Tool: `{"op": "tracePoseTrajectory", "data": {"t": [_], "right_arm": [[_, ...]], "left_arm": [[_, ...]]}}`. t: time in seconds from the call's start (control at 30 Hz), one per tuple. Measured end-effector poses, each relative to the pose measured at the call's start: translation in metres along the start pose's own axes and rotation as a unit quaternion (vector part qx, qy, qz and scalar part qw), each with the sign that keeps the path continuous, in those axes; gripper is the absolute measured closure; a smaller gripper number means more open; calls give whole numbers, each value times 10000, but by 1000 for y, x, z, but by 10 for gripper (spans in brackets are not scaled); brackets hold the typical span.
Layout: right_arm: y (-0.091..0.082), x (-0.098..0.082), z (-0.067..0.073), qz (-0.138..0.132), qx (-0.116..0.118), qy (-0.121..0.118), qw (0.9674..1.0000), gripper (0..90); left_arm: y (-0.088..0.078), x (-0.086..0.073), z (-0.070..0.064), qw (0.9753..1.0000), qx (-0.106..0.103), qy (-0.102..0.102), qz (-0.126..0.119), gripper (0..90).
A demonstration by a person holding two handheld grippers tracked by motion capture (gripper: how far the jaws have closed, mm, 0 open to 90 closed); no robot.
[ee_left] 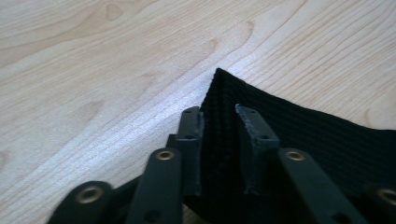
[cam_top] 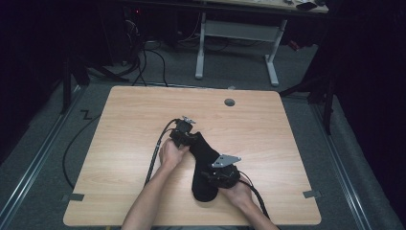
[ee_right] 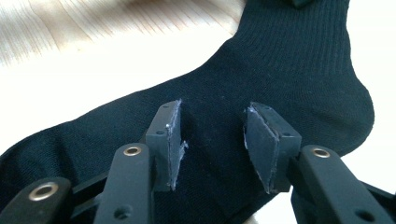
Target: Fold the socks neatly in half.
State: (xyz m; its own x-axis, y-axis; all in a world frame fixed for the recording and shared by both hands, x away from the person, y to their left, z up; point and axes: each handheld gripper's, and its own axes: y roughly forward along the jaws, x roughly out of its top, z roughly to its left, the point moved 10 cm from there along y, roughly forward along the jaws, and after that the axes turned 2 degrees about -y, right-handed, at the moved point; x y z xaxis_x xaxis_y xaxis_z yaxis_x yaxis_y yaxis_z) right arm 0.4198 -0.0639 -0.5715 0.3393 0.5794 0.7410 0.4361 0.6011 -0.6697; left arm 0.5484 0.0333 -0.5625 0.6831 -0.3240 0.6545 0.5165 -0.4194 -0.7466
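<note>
Sock point(cam_top: 205, 163) work looks barely begun: one black sock lies flat on the worktop point(cam_top: 129, 124), its ribbed cuff toward 11 o'clock and its toe toward 6 o'clock. The left tool point(ee_left: 219, 140) is at the cuff corner, jaws narrowed onto a raised fold of the rib, seemingly pinching it. The right tool point(ee_right: 212, 144) rests over the foot section, jaws apart with cloth merely beneath them. By my reading, any folding or turning of the sock remains undone.

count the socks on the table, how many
1 black sock lies mid-table, its cuff between the left gripper's jaws, its foot under the right gripper. A second beneath it cannot be ruled out.
</note>
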Motion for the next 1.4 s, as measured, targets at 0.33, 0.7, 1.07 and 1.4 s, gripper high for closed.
{"op": "tracePoseTrajectory", "data": {"t": [0.33,0.7,1.07,1.4], "right_arm": [[0,1,-1,64,72,129,9999,557],[-6,19,-12,-191,-144,503,9984,631],[29,37,-23,111,-498,576,9970,667],[46,43,-33,58,-743,680,9949,661]], "left_arm": [[-14,2,1,9995,-264,-63,-134,785],[-48,18,-2,9967,-437,48,-685,786],[-67,24,-18,9915,-804,342,-961,785],[-86,18,-38,9840,-1234,702,-1079,792]]}}
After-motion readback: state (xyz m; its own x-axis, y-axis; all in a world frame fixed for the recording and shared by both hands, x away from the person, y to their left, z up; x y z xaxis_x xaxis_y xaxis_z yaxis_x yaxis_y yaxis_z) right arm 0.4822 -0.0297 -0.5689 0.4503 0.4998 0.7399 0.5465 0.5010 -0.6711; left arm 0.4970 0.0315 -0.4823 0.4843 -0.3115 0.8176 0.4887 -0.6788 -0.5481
